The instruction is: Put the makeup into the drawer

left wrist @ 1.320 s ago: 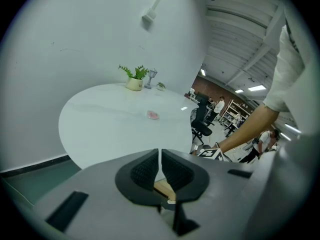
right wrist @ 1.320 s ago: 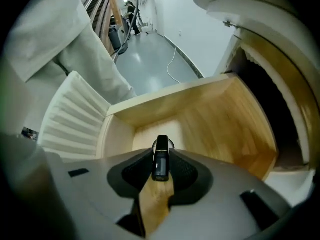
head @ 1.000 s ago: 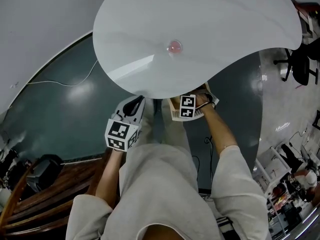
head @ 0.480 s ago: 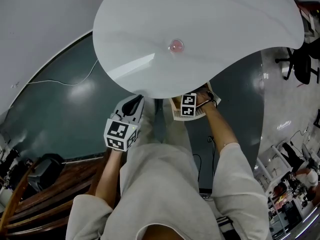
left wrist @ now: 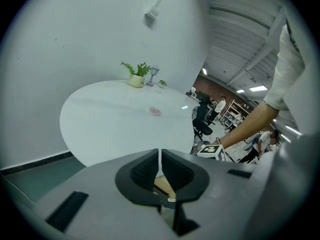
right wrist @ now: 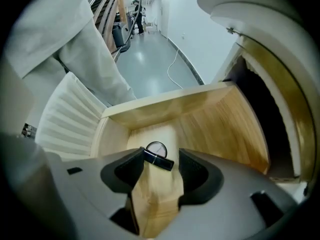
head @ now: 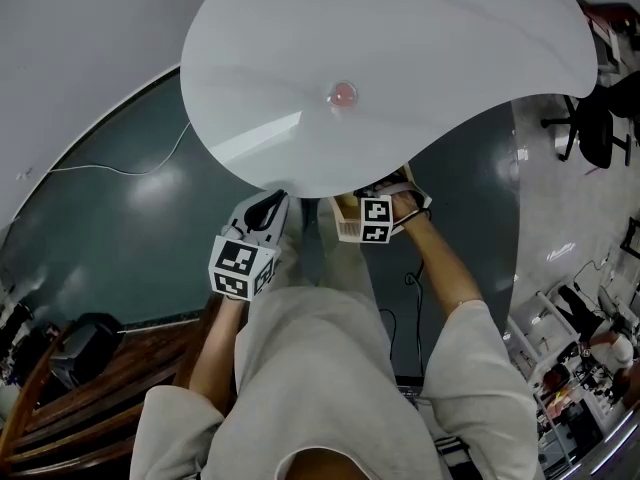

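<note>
- Right gripper view: the right gripper (right wrist: 161,170) points steeply down into the open drawer (right wrist: 220,126). Its jaws stand spread and have just been opening.
- The makeup (right wrist: 156,149), a black compact with a round mirror, shows between the jaws. It lies on the drawer's wooden floor, toward the ribbed front panel (right wrist: 65,124). The pads do not clamp it.
- Head view: the right hand (head: 405,203) sits at the bench's (head: 420,48) near edge. The right forearm (head: 440,268) runs straight back to a light sleeve, and the marker cube (head: 375,220) faces upward.
- Left gripper view: the left gripper (left wrist: 160,159) has its jaws pressed together, with only a thin slit between the pads and nothing in it. It slants down toward the bench's near edge.
- In the head view the left gripper is held just beside the drawer, on its left. The left forearm (head: 215,348) lies close along the body.
- Edges: the drawer juts out from beneath the bench's near edge toward the person. Wooden walls rise on both sides of the right gripper, and bare floor shows to the right of the makeup.
- A small pink thing (head: 343,95) rests near the bench's middle, well apart from every edge. A potted plant (left wrist: 136,76) stands at the far edge.
- Green floor (head: 120,228) spreads past the bench's left edge, crossed by a white cable (head: 120,168).
</note>
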The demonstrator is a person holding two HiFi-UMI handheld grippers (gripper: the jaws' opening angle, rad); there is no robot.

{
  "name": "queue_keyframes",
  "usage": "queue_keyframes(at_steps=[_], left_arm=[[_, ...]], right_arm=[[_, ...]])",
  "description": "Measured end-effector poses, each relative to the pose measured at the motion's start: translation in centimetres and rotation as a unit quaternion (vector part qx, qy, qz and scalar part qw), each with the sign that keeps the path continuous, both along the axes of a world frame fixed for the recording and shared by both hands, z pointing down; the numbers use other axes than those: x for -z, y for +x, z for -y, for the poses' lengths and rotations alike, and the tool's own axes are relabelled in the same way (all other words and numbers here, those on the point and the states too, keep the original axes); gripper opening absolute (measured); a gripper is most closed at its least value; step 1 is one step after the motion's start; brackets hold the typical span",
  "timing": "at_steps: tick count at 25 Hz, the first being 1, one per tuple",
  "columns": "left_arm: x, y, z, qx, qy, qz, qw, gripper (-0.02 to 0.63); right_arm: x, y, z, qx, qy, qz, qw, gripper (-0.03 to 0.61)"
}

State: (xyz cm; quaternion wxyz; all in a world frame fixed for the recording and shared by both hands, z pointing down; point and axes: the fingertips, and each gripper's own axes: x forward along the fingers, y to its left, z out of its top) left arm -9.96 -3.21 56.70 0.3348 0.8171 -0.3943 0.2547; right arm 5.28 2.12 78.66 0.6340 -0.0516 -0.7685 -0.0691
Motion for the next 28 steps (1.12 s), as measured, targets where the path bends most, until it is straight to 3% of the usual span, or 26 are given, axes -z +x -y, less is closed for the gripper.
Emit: queue_keyframes(at_steps=[5, 11, 14, 17, 21, 25, 28], left_arm=[[0.4, 0.7, 0.5, 0.001, 0.008, -0.008, 0.9999, 0.023], [0.9, 0.5, 1.2, 0.003, 0.016, -0.011, 0.9998, 0.023], [0.9, 0.2, 1.5, 0.006, 0.018, -0.009, 0.9998, 0.023], [0.8, -0.3, 1.7, 0.012, 0.020, -0.007, 0.9997, 0.023], [0.9, -0.3, 1.7, 0.012, 0.022, -0.007, 0.9996, 0.023], [0.8, -0.1, 2.0, 0.011, 0.023, -0.011, 0.9996, 0.023], [0.9, 0.1, 2.1, 0.013, 0.024, -0.014, 0.9995, 0.023]], right_arm=[[3.0, -0.2, -0.6, -0.005, 0.012, 0.028, 1.000, 0.212], [7.5, -1.0, -0.9, -0.062, 0.013, 0.079, 0.995, 0.199], [9.9, -1.4, -0.7, -0.116, 0.006, 0.114, 0.987, 0.201], [12.7, -1.8, 0.1, -0.203, -0.007, 0.163, 0.965, 0.196], [17.2, -2.6, 1.3, -0.300, -0.030, 0.242, 0.922, 0.213], [21.2, -3.9, 4.5, -0.353, -0.018, 0.312, 0.882, 0.241], [22.2, -4.3, 7.9, -0.373, 0.014, 0.328, 0.868, 0.265]])
